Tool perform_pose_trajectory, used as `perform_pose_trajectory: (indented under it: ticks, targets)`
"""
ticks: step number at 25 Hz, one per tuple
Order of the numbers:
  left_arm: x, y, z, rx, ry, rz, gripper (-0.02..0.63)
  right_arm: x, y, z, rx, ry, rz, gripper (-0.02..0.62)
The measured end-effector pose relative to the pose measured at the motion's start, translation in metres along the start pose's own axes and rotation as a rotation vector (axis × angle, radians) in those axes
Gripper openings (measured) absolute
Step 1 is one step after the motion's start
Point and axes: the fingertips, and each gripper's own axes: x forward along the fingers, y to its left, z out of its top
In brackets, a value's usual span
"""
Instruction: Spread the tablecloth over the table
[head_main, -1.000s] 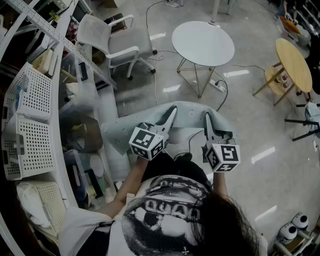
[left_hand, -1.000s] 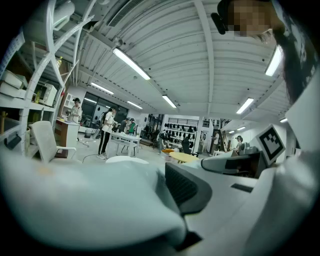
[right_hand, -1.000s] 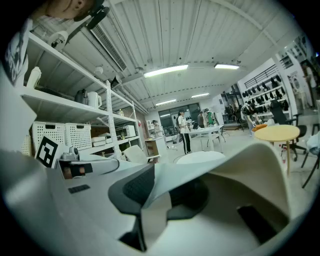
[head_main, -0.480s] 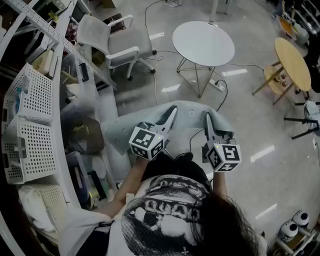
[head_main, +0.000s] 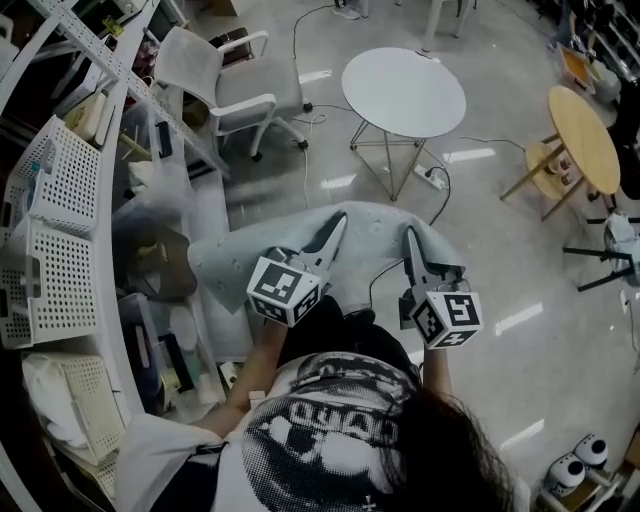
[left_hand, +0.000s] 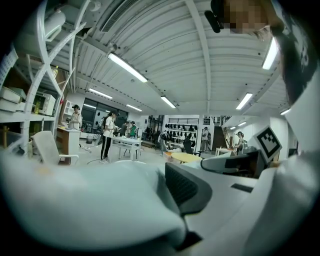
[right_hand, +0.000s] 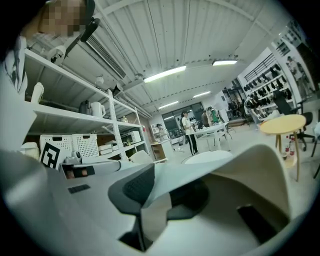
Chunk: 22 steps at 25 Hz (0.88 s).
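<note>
A pale grey-green tablecloth (head_main: 375, 228) hangs between my two grippers in the head view, above the floor and short of the round white table (head_main: 404, 92). My left gripper (head_main: 338, 224) is shut on the cloth's left part; its fabric (left_hand: 90, 200) fills the left gripper view, bunched against the dark pad (left_hand: 185, 187). My right gripper (head_main: 410, 238) is shut on the cloth's right edge, where a fold (right_hand: 165, 185) is pinched between the pads and the loose cloth (right_hand: 250, 165) arches to the right. The table (right_hand: 207, 156) shows small behind it.
A white office chair (head_main: 215, 80) stands left of the table. White shelving with perforated baskets (head_main: 50, 230) runs along the left. A round wooden table (head_main: 590, 125) stands at the right. A power strip and cables (head_main: 432, 175) lie on the floor under the white table. People stand far off.
The view has shifted slightly; both grippers and the cloth sit a little further left and lower. Both grips are unchanged.
</note>
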Motion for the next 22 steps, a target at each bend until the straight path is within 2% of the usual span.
perform_pose_trajectory:
  ticks: [7, 12, 22]
  targets:
    - [0.0, -0.009, -0.002, -0.032, 0.011, 0.012, 0.058, -0.006, -0.006, -0.002, 0.015, 0.001, 0.024, 0.069]
    - [0.005, -0.01, 0.002, -0.011, 0.021, 0.018, 0.058, -0.004, -0.012, 0.0, 0.054, -0.021, 0.04, 0.067]
    - [0.048, 0.014, 0.004, -0.003, 0.034, -0.017, 0.058, 0.033, -0.039, 0.004, 0.087, -0.009, 0.017, 0.069]
